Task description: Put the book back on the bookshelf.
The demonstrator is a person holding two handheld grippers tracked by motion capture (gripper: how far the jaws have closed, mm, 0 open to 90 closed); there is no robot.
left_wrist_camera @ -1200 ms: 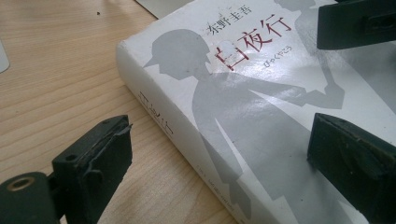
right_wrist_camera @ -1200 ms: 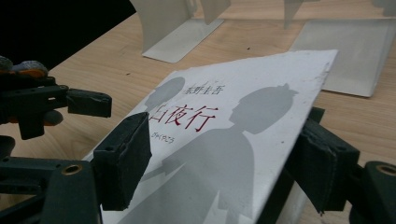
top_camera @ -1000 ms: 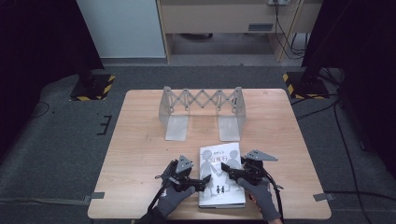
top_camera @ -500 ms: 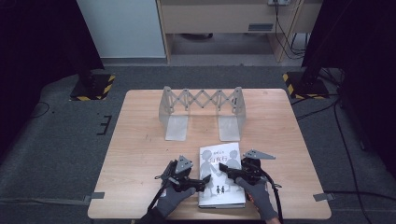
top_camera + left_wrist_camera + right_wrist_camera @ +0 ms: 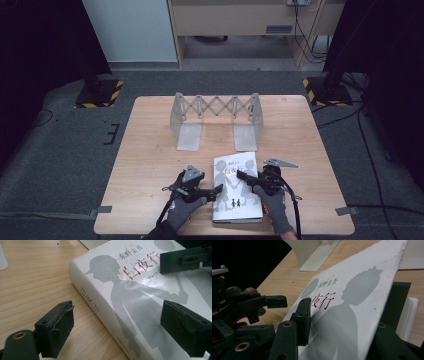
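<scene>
White paperback book w/ grey silhouette cover point(image 5: 237, 187) flat at near table edge. Right gripper point(image 5: 342, 336) jaws straddle lifted front cover, pinch unclear. Left gripper point(image 5: 120, 317) jaws spread over spine, gripping nothing. Grey metal expanding bookend rack point(image 5: 216, 120) far, empty; shelving apparently not begun.

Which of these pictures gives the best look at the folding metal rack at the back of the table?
The high view: the grey metal accordion bookend rack appears whole, standing beyond the white book. The right gripper view catches just two of its flat foot plates; the left gripper view, mere pale slivers at the frame edges.
</scene>
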